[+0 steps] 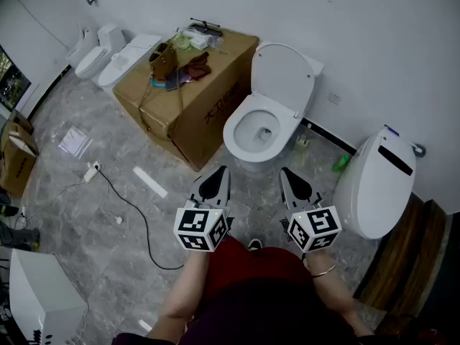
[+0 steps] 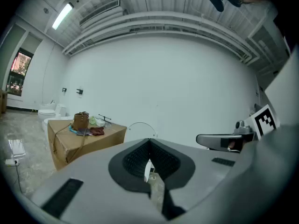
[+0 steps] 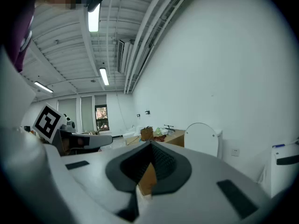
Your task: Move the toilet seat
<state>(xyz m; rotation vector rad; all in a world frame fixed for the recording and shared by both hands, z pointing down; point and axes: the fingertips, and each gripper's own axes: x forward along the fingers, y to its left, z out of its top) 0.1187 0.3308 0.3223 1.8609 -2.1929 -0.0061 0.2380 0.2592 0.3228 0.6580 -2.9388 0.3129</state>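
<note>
A white toilet (image 1: 260, 126) stands against the wall just ahead, its lid (image 1: 282, 74) raised upright and the bowl open. I cannot tell whether the seat ring lies on the bowl or stands up with the lid. My left gripper (image 1: 221, 172) and right gripper (image 1: 285, 172) hover side by side, short of the bowl's front, both shut and empty. The left gripper view has its shut jaws (image 2: 149, 142) level, with the lid's arc (image 2: 140, 126) behind them. From the right gripper view, the lid (image 3: 202, 139) stands to the right of the shut jaws (image 3: 150, 146).
A large cardboard box (image 1: 201, 110) with a brown bag and clutter on top stands left of the toilet. A closed white toilet (image 1: 375, 185) is at the right, a green bottle (image 1: 341, 162) between them. A power strip (image 1: 92, 171) and cable lie on the marble floor.
</note>
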